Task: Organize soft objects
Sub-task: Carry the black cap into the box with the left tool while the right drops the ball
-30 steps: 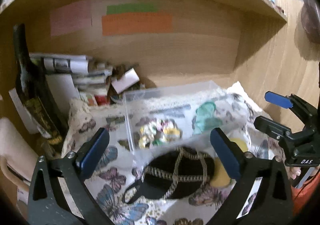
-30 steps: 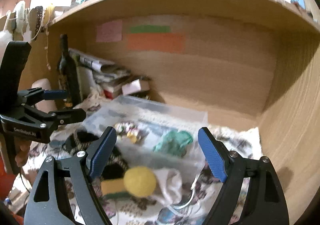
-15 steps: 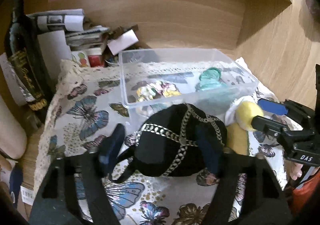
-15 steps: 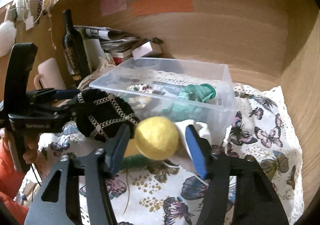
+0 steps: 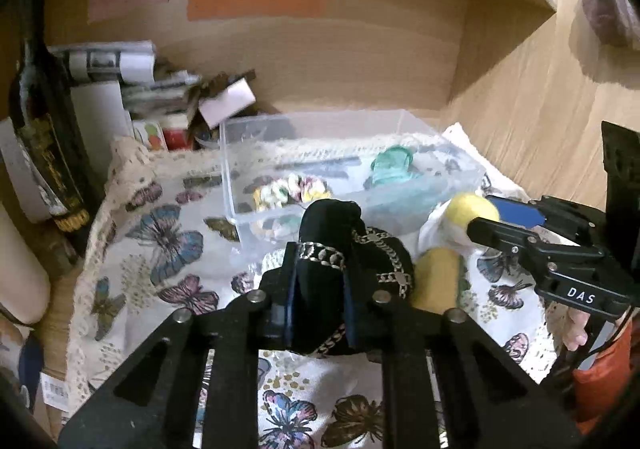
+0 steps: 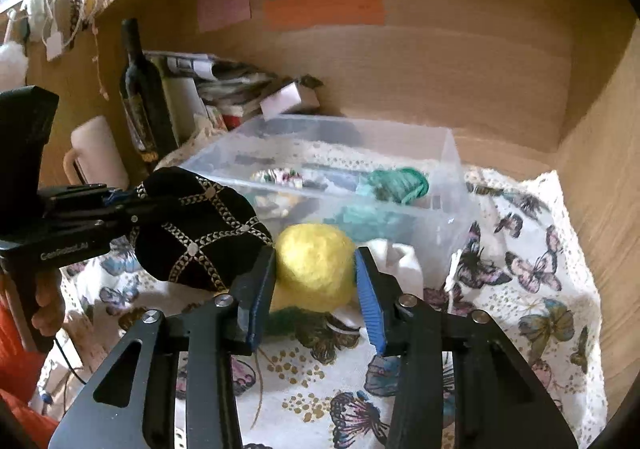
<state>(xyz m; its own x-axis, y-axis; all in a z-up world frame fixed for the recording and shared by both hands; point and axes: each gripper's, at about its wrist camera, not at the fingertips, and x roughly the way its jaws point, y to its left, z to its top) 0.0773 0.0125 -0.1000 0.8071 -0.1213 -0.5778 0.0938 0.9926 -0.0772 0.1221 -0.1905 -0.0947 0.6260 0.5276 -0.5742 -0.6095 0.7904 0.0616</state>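
A black fabric pouch with gold chain trim (image 5: 320,249) is pinched between the fingers of the left gripper (image 5: 318,301), whose jaws have just been closing, in front of the clear plastic bin (image 5: 240,185). A fuzzy yellow felt ball (image 6: 316,265) is squeezed by the right gripper (image 6: 314,289), likewise just closing, above the butterfly-print cloth (image 6: 520,309).

Chain-trimmed black pouch (image 5: 320,289) and fuzzy yellow ball (image 6: 316,265) before clear bin (image 6: 452,153).
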